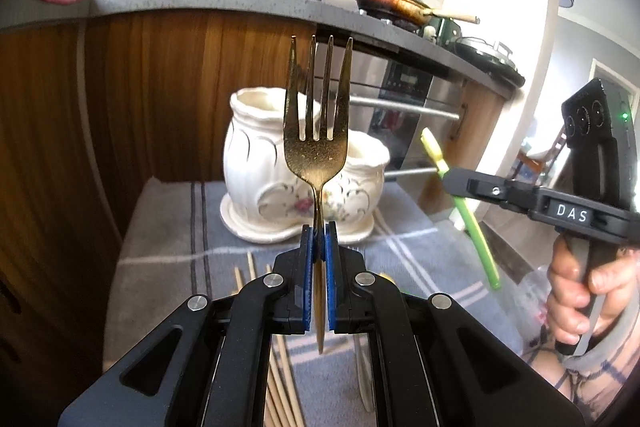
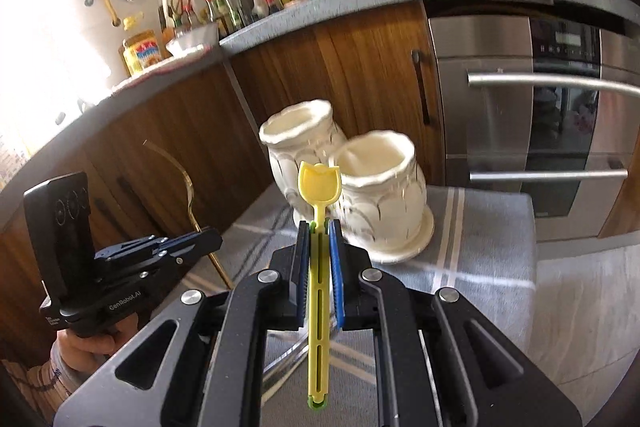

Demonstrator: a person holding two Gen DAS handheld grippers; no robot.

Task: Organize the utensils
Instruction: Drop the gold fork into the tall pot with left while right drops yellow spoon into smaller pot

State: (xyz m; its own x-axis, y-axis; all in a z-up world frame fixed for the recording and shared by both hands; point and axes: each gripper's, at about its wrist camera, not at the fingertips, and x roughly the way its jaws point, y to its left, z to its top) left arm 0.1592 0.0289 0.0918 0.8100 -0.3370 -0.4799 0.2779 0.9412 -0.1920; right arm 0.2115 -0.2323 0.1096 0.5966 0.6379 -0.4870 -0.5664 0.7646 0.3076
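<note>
The left tongs (image 1: 319,241) are shut tight on the gold fork (image 1: 316,131), held by its thin neck, up in front of the white jar (image 1: 256,163) at the table's (image 1: 168,211) far edge. The right tongs (image 2: 319,243) squeeze the yellow stick (image 2: 319,267). The fork looks hard and slippery, the stick light and bendy.

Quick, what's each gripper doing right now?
Left gripper: closed on the gold fork.
Right gripper: closed on the yellow-green plastic utensil.

At frame centre the left gripper (image 1: 319,239) clamps the neck of a gold fork (image 1: 316,131), tines pointing up. Behind it a white double-pot ceramic holder (image 1: 272,187) stands on a grey striped cloth (image 1: 168,227). At right, the right gripper (image 1: 450,179) grips a green-yellow utensil (image 1: 476,227). Wooden chopsticks (image 1: 280,379) lie at lower centre.
</note>
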